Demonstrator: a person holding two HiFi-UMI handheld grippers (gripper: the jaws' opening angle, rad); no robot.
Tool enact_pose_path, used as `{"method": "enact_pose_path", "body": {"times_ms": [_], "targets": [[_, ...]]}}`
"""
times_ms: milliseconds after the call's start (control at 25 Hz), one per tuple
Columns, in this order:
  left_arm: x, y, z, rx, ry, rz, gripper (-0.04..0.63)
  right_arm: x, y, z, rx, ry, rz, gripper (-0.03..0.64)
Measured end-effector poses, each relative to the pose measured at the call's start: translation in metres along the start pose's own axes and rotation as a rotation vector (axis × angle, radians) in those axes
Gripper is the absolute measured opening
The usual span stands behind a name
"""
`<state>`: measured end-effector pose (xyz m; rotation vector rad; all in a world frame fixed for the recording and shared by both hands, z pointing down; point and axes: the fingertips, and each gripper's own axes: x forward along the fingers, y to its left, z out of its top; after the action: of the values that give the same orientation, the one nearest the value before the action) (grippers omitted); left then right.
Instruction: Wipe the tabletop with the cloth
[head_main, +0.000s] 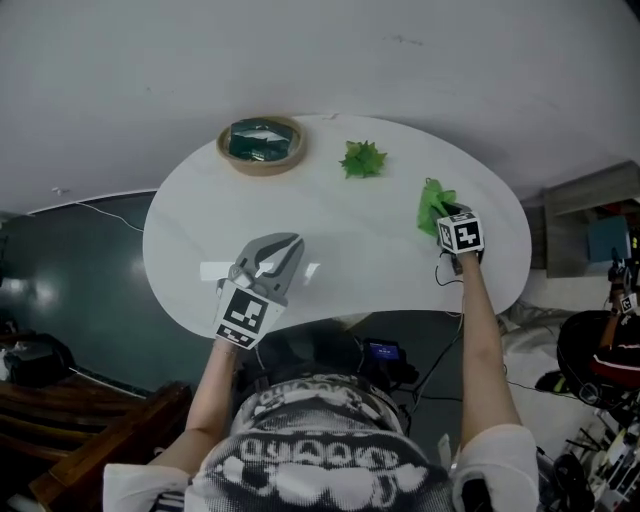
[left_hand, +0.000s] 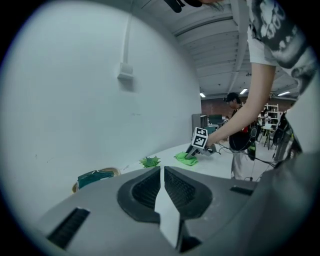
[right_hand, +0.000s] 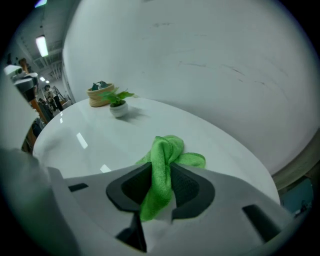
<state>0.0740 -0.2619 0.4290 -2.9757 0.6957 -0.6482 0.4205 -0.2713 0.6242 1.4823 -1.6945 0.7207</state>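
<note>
Cloth (right_hand: 167, 155) pinched in the right gripper (right_hand: 162, 186) at the right edge of the tabletop (head_main: 330, 230); left gripper (left_hand: 161, 186) nearly closed, empty, over the near edge. Good wiping would press the bunched cloth flat, then sweep in overlapping strokes.

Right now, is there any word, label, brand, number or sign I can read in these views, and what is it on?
No legible words, numbers or brands in any view.
Marker cubes on the left gripper and right gripper: black-and-white square codes, no letters.
Lit screen under the table: too small to read.
</note>
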Motion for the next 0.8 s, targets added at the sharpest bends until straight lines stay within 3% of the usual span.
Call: {"method": "enact_pose_path", "body": {"times_ms": [240, 480, 600, 800], "targets": [[0.005, -0.009, -0.002, 0.002, 0.039, 0.003, 0.023, -0.015, -0.072, -0.034, 0.08, 0.022, -0.081, 0.117], [-0.001, -0.017, -0.009, -0.007, 0.067, -0.002, 0.023, -0.029, -0.113, -0.053, 0.143, 0.047, -0.16, 0.117], [-0.005, -0.018, -0.013, -0.015, 0.072, 0.0, 0.024, -0.032, -0.11, -0.049, 0.153, 0.047, -0.17, 0.117], [-0.018, -0.018, -0.022, -0.021, 0.07, 0.0, 0.023, -0.04, -0.068, -0.026, 0.125, -0.029, -0.113, 0.117]]}}
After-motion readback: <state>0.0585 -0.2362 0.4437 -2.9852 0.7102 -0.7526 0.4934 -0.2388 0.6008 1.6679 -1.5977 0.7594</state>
